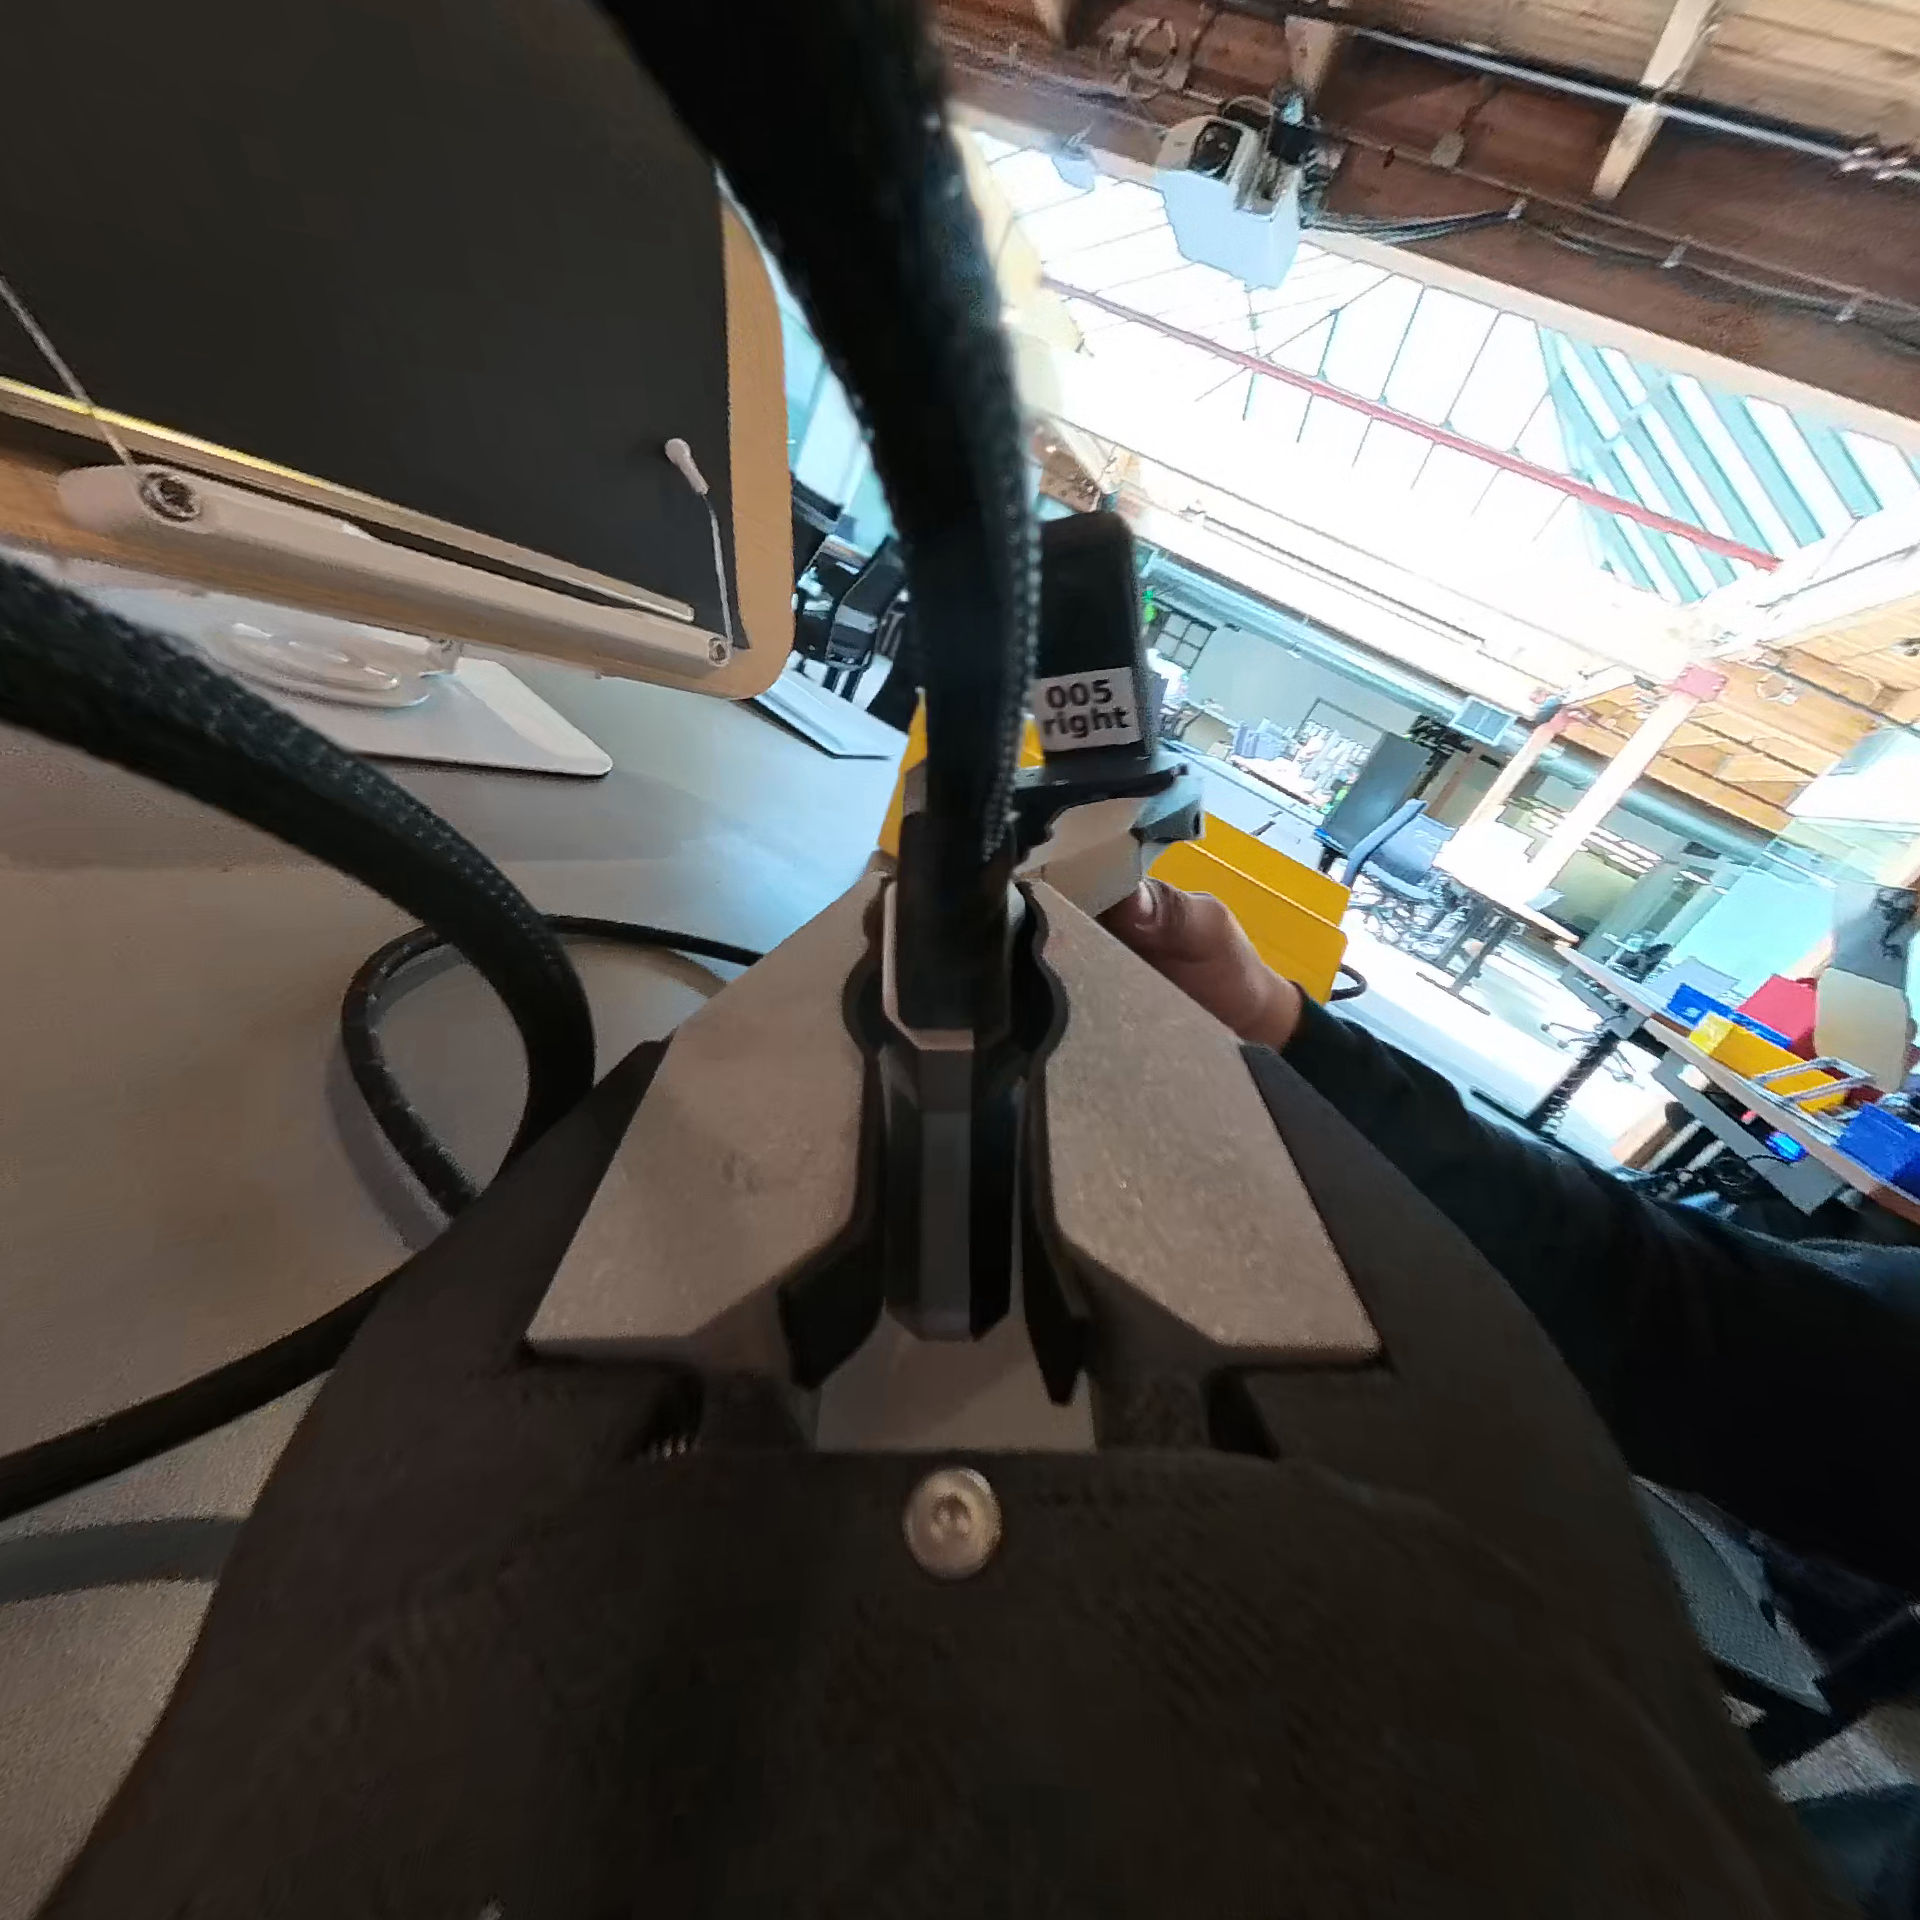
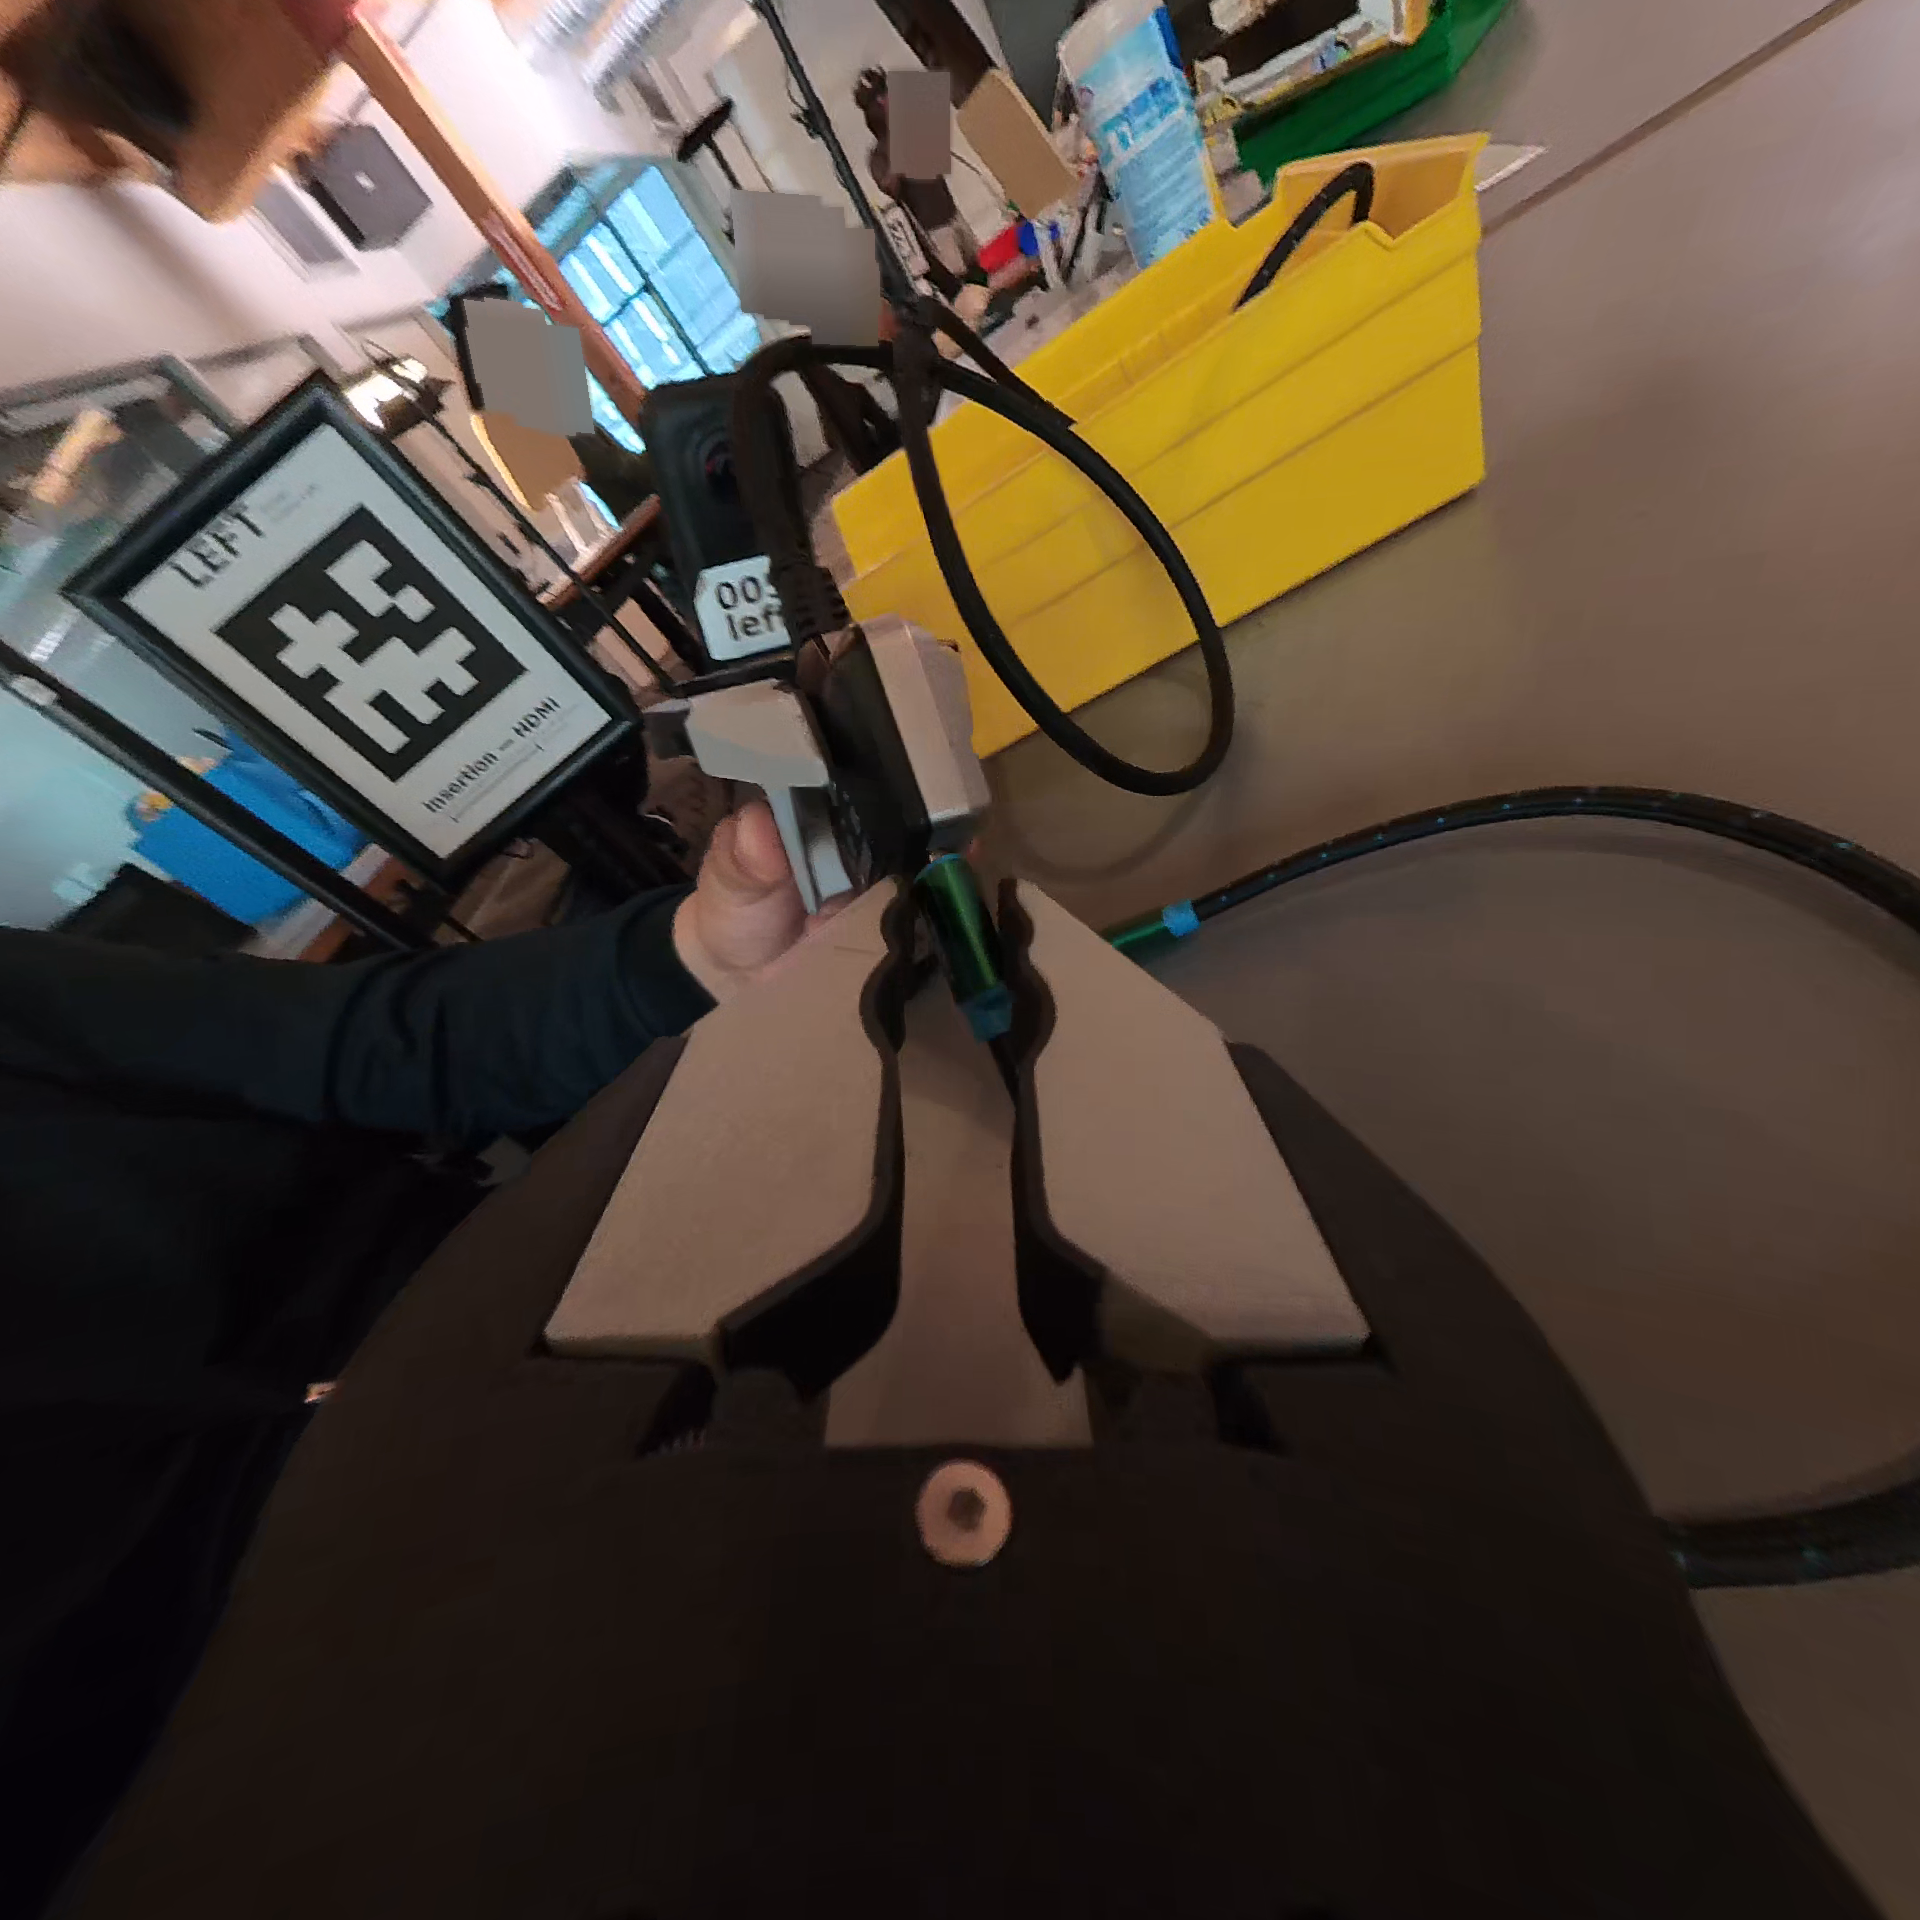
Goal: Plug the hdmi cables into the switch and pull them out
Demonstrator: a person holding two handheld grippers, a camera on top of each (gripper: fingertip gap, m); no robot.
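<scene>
In the left wrist view my left gripper (image 1: pixel 951 904) is shut on the black HDMI switch (image 1: pixel 940 1091), held upright between the fingers. A thick braided black cable (image 1: pixel 977 468) rises from the switch's top. The right gripper (image 1: pixel 1091 831) shows just behind it. In the right wrist view my right gripper (image 2: pixel 951 909) is shut on a green HDMI plug (image 2: pixel 961 945), whose tip meets the lower edge of the switch (image 2: pixel 873 748). The left gripper (image 2: pixel 831 748) holds that switch. A thin black cable (image 2: pixel 1174 582) loops from the switch's top. The plug's braided cable (image 2: pixel 1558 816) trails right.
A yellow bin (image 2: pixel 1195 499) stands on the grey table (image 2: pixel 1662 520) behind the grippers and also shows in the left wrist view (image 1: pixel 1257 894). A framed marker sign (image 2: pixel 353 644) stands at the left. A screen on a stand (image 1: pixel 364 312) and a braided cable loop (image 1: pixel 436 883) lie left. Left and right tips are no more than a few centimetres apart.
</scene>
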